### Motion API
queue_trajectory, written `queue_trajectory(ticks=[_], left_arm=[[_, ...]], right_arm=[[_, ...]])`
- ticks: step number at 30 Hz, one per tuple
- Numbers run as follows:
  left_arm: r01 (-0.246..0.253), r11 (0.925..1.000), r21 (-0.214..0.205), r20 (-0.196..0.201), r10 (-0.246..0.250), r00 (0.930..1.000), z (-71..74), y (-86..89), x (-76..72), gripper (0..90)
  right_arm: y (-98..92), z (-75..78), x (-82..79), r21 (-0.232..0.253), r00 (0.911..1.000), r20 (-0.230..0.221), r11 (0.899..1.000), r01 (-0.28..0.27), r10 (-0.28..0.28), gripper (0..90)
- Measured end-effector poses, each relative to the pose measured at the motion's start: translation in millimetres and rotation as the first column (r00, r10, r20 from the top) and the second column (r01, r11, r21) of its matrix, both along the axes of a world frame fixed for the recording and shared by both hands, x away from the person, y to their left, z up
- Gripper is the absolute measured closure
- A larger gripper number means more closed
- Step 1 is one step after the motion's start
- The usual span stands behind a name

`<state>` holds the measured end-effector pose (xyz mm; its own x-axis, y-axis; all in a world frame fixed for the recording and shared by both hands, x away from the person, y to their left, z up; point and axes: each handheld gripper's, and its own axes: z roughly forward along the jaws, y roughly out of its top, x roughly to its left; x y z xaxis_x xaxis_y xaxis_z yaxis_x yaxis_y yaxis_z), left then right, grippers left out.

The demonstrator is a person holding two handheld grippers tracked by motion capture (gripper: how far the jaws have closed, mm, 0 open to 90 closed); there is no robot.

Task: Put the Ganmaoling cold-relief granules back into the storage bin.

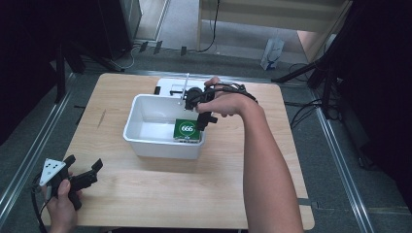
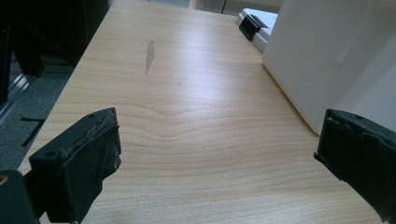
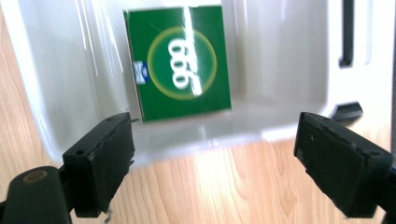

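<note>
Green box (image 1: pixel 187 130) with the 666 mark lies flat inside the white bin (image 1: pixel 145 141), at its right near corner. Right gripper (image 1: pixel 206 118) hovers just above it, jaws parted with nothing between them. From here a low jaw could catch the bin's rim and drag the whole bin across the tabletop (image 1: pixel 194 194). Left gripper (image 1: pixel 82 175) rests at the near left corner, jaws spread wide and empty, too far off to steady anything.

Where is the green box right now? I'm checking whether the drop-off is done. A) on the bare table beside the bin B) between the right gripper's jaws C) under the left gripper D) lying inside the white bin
D: the green box lies on the floor of the white bin, with the right gripper open and empty above it.
</note>
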<state>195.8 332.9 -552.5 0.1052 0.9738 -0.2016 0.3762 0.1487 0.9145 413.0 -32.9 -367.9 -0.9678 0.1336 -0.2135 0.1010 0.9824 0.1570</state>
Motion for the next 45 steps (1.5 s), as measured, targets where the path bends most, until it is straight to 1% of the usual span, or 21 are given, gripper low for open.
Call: queue_trajectory(ticks=[3,7,8,10,13,16,20,23,25,27,28,30,33,34,36,37,40,42,43,44,45], left_arm=[[0.001,1.0,0.001,0.001,-0.001,1.0,0.0,0.3,0.0,0.0],[0.001,1.0,0.003,0.0,-0.001,1.0,0.1,0.1,0.0,0.1],[0.001,1.0,0.003,0.0,-0.001,1.0,0.1,0.1,0.0,0.0],[0.001,1.0,0.004,0.0,-0.001,1.0,0.1,0.0,0.0,0.0],[0.002,1.0,0.005,0.0,-0.002,1.0,0.1,-0.2,0.0,0.1],[0.001,1.0,0.007,-0.001,-0.001,1.0,0.1,-0.3,-0.1,0.0],[-0.001,1.0,0.009,0.001,0.001,1.0,0.1,-0.7,0.0,0.1],[-0.001,1.0,0.01,-0.001,0.001,1.0,0.1,-0.8,-0.1,0.1],[-0.001,1.0,0.01,0.0,0.001,1.0,0.1,-0.9,0.0,0.0],[0.001,0.9999,0.013,-0.001,-0.001,1.0,0.2,-0.9,-0.1,0.0],[0.001,0.9999,0.013,0.0,-0.001,1.0,0.2,-1.0,-0.1,0.1],[0.0,0.9999,0.013,0.001,0.0,1.0,0.1,-1.0,-0.2,0.1],[0.001,0.9999,0.013,0.0,-0.001,1.0,0.1,-1.0,-0.1,0.0],[0.001,0.9999,0.014,0.0,-0.001,1.0,0.1,-1.1,-0.1,0.1],[0.004,0.9999,0.016,-0.001,-0.004,1.0,0.2,-1.2,-0.1,0.0],[0.004,0.9998,0.017,-0.002,-0.004,1.0,0.2,-1.1,-0.1,0.0],[0.004,0.9999,0.016,0.0,-0.004,1.0,0.1,-1.1,-0.1,0.1],[0.003,0.9998,0.017,-0.001,-0.003,1.0,0.2,-1.2,-0.1,0.0],[0.004,0.9998,0.018,-0.002,-0.003,1.0,0.3,-1.2,-0.2,0.1],[0.003,0.9998,0.019,-0.002,-0.003,1.0,0.3,-1.3,-0.2,0.0],[0.003,0.9998,0.019,-0.002,-0.003,1.0,0.3,-1.3,-0.1,0.1]], right_arm=[[-14.0,4.6,-0.9,-0.013,0.9997,0.0,1.0,0.024,-0.024,4.8],[-33.9,9.3,-1.8,-0.014,0.9988,0.008,0.999,0.049,-0.049,4.2],[-38.7,10.1,-2.4,-0.013,0.9979,0.007,0.998,0.064,-0.064,4.2],[-48.2,10.1,-3.0,-0.007,0.9971,0.008,0.997,0.076,-0.076,4.0],[-62.4,7.4,-4.1,-0.011,0.9951,0.006,0.995,0.099,-0.099,2.9],[-77.1,3.4,-4.8,0.0,0.9922,-0.013,0.992,0.124,-0.124,0.0],[-96.8,-2.3,-7.2,0.034,0.9842,-0.01,0.984,0.177,-0.177,0.0],[-110.0,-7.2,-10.3,0.07,0.9806,-0.001,0.978,0.196,-0.196,0.0],[-117.9,-11.1,-13.2,0.103,0.9764,0.01,0.971,0.214,-0.216,0.0],[-125.8,-15.4,-16.5,0.148,0.9718,0.008,0.961,0.232,-0.236,0.0],[-130.8,-18.5,-18.3,0.18,0.9699,0.009,0.955,0.238,-0.243,0.0],[-138.2,-23.7,-21.2,0.216,0.9661,0.014,0.944,0.249,-0.258,0.0],[-151.6,-34.6,-27.2,0.249,0.9597,0.02,0.931,0.267,-0.28,0.0],[-156.1,-38.6,-29.2,0.254,0.9564,0.026,0.927,0.275,-0.291,0.0],[-165.0,-46.2,-33.6,0.276,0.9494,0.036,0.916,0.29,-0.312,0.0],[-169.2,-49.7,-36.6,0.292,0.9446,0.038,0.908,0.301,-0.326,0.0],[-183.7,-60.3,-44.5,0.351,0.9349,0.038,0.881,0.318,-0.353,0.0],[-193.5,-67.5,-50.0,0.388,0.9229,0.038,0.857,0.34,-0.383,0.0],[-198.3,-71.2,-52.6,0.408,0.9184,0.039,0.845,0.345,-0.394,0.0],[-202.9,-74.4,-55.6,0.424,0.9108,0.041,0.833,0.357,-0.411,0.0],[-207.5,-77.7,-58.0,0.442,0.9052,0.048,0.822,0.36,-0.422,0.0]])
